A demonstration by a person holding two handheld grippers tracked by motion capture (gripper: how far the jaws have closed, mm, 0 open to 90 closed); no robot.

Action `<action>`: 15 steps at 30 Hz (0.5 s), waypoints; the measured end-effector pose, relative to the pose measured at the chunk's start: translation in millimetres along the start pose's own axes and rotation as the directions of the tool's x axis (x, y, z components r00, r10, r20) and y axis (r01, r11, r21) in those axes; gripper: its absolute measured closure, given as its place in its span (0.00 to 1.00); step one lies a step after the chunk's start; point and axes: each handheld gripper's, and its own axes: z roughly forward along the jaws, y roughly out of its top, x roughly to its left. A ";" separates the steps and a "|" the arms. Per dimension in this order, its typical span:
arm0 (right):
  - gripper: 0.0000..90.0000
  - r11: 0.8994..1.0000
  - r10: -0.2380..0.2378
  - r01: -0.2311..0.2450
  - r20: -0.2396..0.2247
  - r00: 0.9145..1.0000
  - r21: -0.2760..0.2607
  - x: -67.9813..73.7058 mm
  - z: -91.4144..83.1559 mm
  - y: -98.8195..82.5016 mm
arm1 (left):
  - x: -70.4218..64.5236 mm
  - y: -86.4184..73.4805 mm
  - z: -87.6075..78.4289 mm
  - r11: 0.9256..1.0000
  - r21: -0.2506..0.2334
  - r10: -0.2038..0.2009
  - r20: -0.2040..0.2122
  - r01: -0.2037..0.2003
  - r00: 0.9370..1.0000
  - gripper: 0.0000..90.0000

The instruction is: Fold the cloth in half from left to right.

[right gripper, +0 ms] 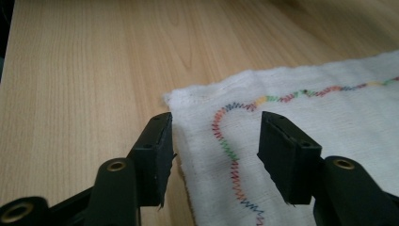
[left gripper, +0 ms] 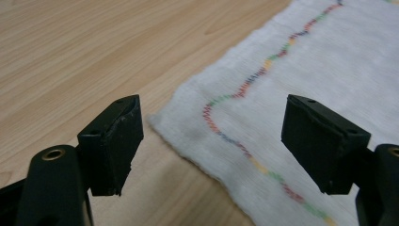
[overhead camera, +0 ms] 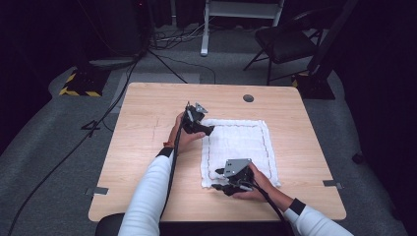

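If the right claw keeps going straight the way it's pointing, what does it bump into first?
Most likely the white cloth. The right claw points at the cloth's corner, with its open jaws either side of the rainbow stitching. Past that corner lies the bare wooden table. How high the claw is above the cloth is hard to judge.

White cloth (overhead camera: 238, 147) lies spread flat on the table (overhead camera: 142, 147), right of its middle. It's roughly square, soft and textured, with a wavy line of many-coloured stitching (left gripper: 244, 87) running just inside the edges and rounding each corner.
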 end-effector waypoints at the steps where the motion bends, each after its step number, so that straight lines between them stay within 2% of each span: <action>1: 0.51 1.000 -0.003 0.003 -0.008 1.000 -0.001 2.2 0.9 -0.3 | 1.2 0.2 2.4 1.000 0.003 -0.011 0.000 0.011 1.000 0.24; 5: 0.52 1.000 -0.026 0.025 -0.010 1.000 -0.011 8.3 5.2 5.7 | 2.8 0.1 12.7 1.000 0.021 -0.018 -0.018 0.018 1.000 0.24; 10: 0.54 0.997 -0.073 0.073 -0.026 0.997 -0.004 17.8 19.5 16.2 | 2.6 -0.3 21.8 0.999 0.032 -0.038 -0.032 0.039 0.999 0.23; 12: 0.55 0.997 -0.077 0.077 -0.027 0.997 -0.001 19.3 25.6 18.4 | 3.4 -0.6 23.5 0.999 0.032 -0.033 -0.040 0.034 0.999 0.22; 15: 0.58 0.996 -0.087 0.087 -0.011 0.996 0.011 19.0 30.3 19.4 | 6.2 -1.7 21.8 0.999 0.030 -0.042 -0.027 0.043 0.999 0.22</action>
